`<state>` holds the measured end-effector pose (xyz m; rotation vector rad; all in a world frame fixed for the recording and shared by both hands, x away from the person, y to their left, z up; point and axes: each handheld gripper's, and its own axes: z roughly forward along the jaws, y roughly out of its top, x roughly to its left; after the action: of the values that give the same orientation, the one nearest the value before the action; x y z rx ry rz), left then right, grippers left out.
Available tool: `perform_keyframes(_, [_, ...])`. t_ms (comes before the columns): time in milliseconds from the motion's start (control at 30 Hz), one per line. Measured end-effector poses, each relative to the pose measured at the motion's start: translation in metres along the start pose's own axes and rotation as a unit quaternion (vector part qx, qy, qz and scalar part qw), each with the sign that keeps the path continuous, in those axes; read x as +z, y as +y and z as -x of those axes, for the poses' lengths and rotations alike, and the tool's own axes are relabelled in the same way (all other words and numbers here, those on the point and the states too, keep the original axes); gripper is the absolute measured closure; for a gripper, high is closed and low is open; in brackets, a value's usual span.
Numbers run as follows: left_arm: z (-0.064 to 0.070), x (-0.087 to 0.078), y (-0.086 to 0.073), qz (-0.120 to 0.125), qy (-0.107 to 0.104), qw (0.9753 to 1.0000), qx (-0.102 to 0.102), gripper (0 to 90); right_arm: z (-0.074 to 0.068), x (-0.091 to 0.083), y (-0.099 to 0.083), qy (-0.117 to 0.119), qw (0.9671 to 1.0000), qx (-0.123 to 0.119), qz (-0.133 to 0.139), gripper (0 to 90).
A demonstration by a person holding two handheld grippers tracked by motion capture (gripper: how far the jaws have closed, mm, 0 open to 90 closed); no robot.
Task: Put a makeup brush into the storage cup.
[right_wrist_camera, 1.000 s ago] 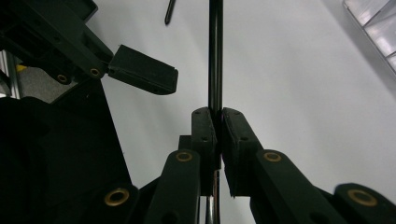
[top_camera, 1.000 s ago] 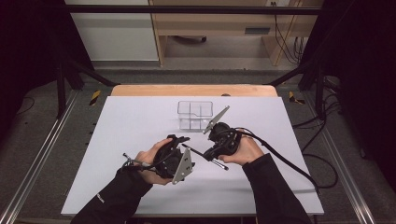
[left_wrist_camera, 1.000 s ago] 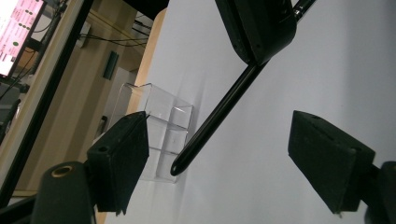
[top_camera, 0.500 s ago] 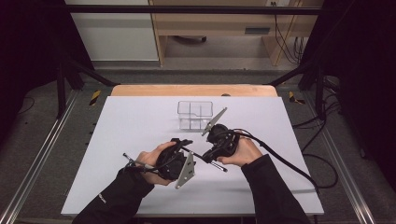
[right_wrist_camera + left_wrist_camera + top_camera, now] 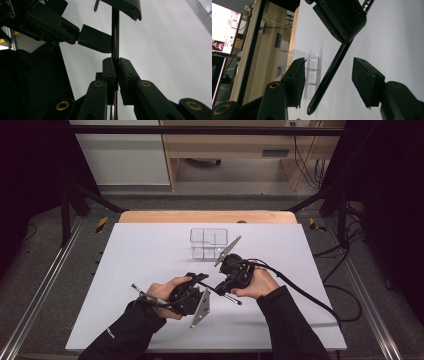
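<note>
White table (image 5: pixel 125 270) amid dark frame; right gripper (image 5: pixel 115 65) fingers clenched on black rod (image 5: pixel 329 75), left gripper (image 5: pixel 328 82) fingers released.

rod (image 5: pixel 115 32): black | table (image 5: pixel 140 265): white | box (image 5: pixel 208 242): clear | grippers: black

overhead forward-down, two close claw-mounted views

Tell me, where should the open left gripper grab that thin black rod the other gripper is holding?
Probably on the free shaft of the black rod, just beyond where the right gripper clamps it. The rod already passes between the left gripper and its spread pads, so closing across the shaft from both sides suits its thin, round shape.
</note>
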<state>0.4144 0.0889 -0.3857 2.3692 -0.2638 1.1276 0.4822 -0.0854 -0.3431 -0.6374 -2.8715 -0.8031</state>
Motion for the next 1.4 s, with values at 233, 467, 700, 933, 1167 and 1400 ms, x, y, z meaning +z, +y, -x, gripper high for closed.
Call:
perform_keyframes(233, [0.0033,0.0015,0.0016,-0.003,-0.004,0.9998,0.017,51.3,-0.0018,-0.0004,0.0011,0.004,1.0,-0.001,-0.005,84.2])
perform_keyframes(467, [0.0047,0.0033,0.0026,-0.007,-0.005,0.9995,0.03,57.2,-0.0023,-0.0008,0.0005,0.006,1.0,-0.002,-0.006,84.2])
perform_keyframes(700, [0.006,0.003,0.0033,-0.008,-0.007,0.9991,0.042,63.7,-0.0027,0.0022,0.0009,0.012,0.9999,-0.004,-0.01,84.2])
perform_keyframes(933, [0.0062,0.0023,0.0043,-0.004,-0.008,0.9987,0.05,70.7,-0.0029,0.0013,0.0007,0.014,0.9998,-0.004,-0.011,84.2])
perform_keyframes(1167, [0.0073,0.0018,0.0039,-0.006,-0.009,0.9981,0.06,75.9,-0.0031,0.0024,0.0006,0.015,0.9998,-0.006,-0.01,84.1])
perform_keyframes(1400, [0.0083,0.0023,0.0041,-0.007,-0.015,0.9974,0.07,79.1,-0.0026,0.0009,0.0004,0.017,0.9998,-0.007,-0.009,84.1])
